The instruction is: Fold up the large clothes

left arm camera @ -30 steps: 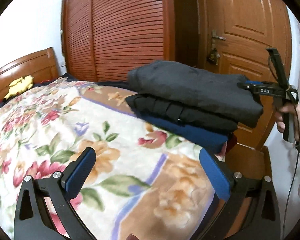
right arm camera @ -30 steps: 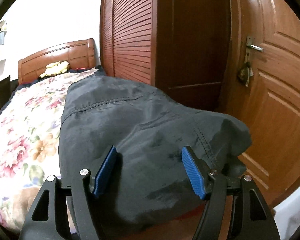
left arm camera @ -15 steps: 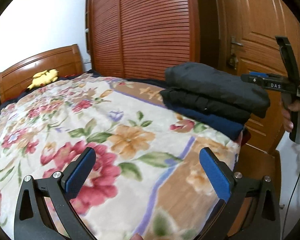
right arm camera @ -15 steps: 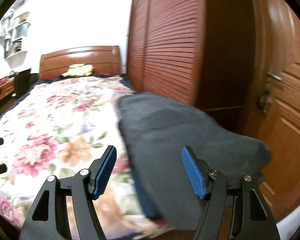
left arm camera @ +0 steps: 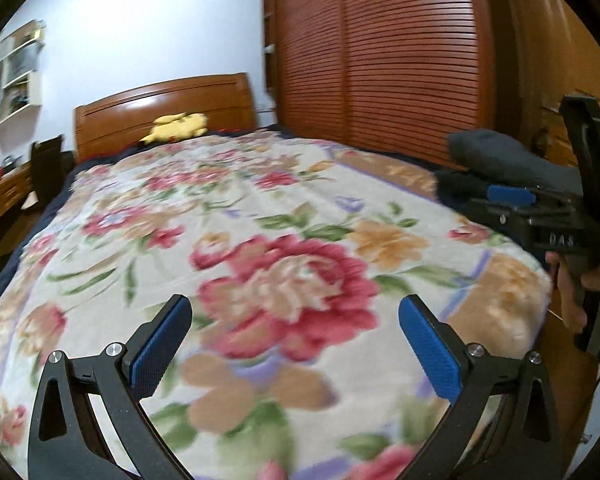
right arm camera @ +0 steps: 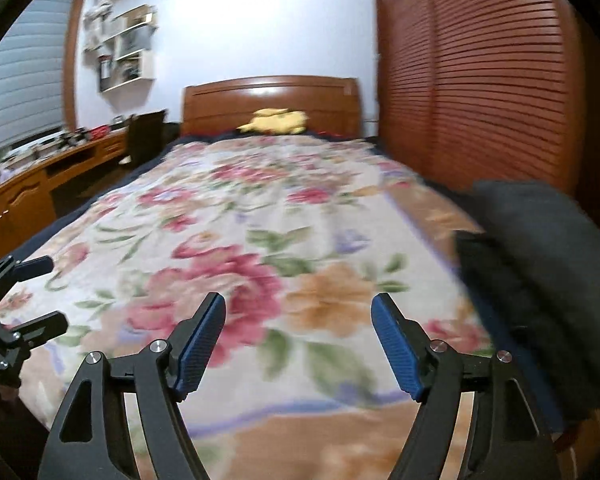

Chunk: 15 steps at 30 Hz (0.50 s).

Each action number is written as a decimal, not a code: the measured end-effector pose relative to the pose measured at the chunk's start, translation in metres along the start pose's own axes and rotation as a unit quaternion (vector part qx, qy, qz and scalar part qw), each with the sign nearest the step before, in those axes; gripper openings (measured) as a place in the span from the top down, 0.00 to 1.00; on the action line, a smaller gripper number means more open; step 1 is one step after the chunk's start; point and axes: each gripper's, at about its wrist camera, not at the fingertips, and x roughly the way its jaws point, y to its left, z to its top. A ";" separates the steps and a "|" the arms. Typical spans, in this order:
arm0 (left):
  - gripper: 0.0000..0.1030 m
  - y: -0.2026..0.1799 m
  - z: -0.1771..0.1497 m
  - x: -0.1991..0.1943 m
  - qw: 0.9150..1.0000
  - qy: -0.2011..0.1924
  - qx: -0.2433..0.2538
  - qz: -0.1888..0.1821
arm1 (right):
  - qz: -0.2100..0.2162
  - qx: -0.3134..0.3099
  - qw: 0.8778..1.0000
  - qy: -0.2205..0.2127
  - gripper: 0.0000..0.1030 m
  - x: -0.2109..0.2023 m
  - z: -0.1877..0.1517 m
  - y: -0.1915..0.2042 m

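- Stack of folded clothes [left arm camera: 500,168]: sitting at the foot-end corner of the bed [left arm camera: 260,240], on the wardrobe side. A dark grey garment is lying on top, a black one under it, and a blue layer is showing at the bottom edge in the right wrist view [right arm camera: 540,264].
- Handling, as a judgement: the garments are looking soft, bulky and limp, light for their size and likely to sag or slide apart if lifted by one edge. The safest hold is appearing to be a pinch through a folded edge on each side of the stack, both grippers together.
- Left gripper [left arm camera: 296,344]: hovering over the floral blanket [left arm camera: 284,280], well apart from the stack; jaws standing spread, holding nothing.
- Right gripper [right arm camera: 298,346]: hovering over the same blanket, with the stack just beside it toward the wardrobe; jaws standing spread, holding nothing.
- Louvred wardrobe [left arm camera: 380,60]: standing along the bed's side, behind the stack.
- Headboard [left arm camera: 164,108]: a yellow plush toy [left arm camera: 178,126] is lying against it, far from the stack.
- Left wrist view only: showing the right gripper from the side, with the person's hand [left arm camera: 580,284] on its handle.
- Right wrist view only: showing a wooden bench [right arm camera: 40,184] with clutter, wall shelves [right arm camera: 128,52] and a window blind [right arm camera: 24,68], all across the bed from the stack.
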 end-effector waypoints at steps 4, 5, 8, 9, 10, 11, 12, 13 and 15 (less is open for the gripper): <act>0.00 0.023 -0.016 0.003 1.000 0.008 -0.006 0.029 | 0.027 -0.013 1.000 0.005 0.25 0.021 -0.007 0.026; 0.00 0.029 -0.019 0.003 0.999 0.009 -0.009 0.034 | 0.033 -0.016 0.999 0.007 0.25 0.028 -0.009 0.031; 0.00 0.045 -0.031 0.006 0.998 0.016 -0.017 0.050 | 0.048 -0.020 0.999 0.015 0.25 0.050 -0.011 0.046; 0.00 0.049 -0.033 0.006 0.998 0.018 -0.020 0.052 | 0.053 -0.020 0.998 0.018 0.25 0.062 -0.012 0.050; 0.00 0.054 -0.035 0.006 0.998 0.018 -0.023 0.055 | 0.059 -0.021 0.998 0.021 0.25 0.066 -0.013 0.054; 0.00 0.059 -0.038 0.006 0.998 0.018 -0.027 0.059 | 0.061 -0.022 0.998 0.023 0.25 0.079 -0.013 0.057; 0.00 0.063 -0.040 0.005 0.997 0.017 -0.031 0.062 | 0.062 -0.025 0.997 0.023 0.25 0.085 -0.013 0.060; 0.00 0.068 -0.042 0.004 0.997 0.014 -0.035 0.067 | 0.064 -0.027 0.997 0.022 0.25 0.087 -0.013 0.063; 0.00 0.076 -0.045 0.001 0.996 0.010 -0.041 0.074 | 0.068 -0.025 0.997 0.018 0.25 0.092 -0.011 0.068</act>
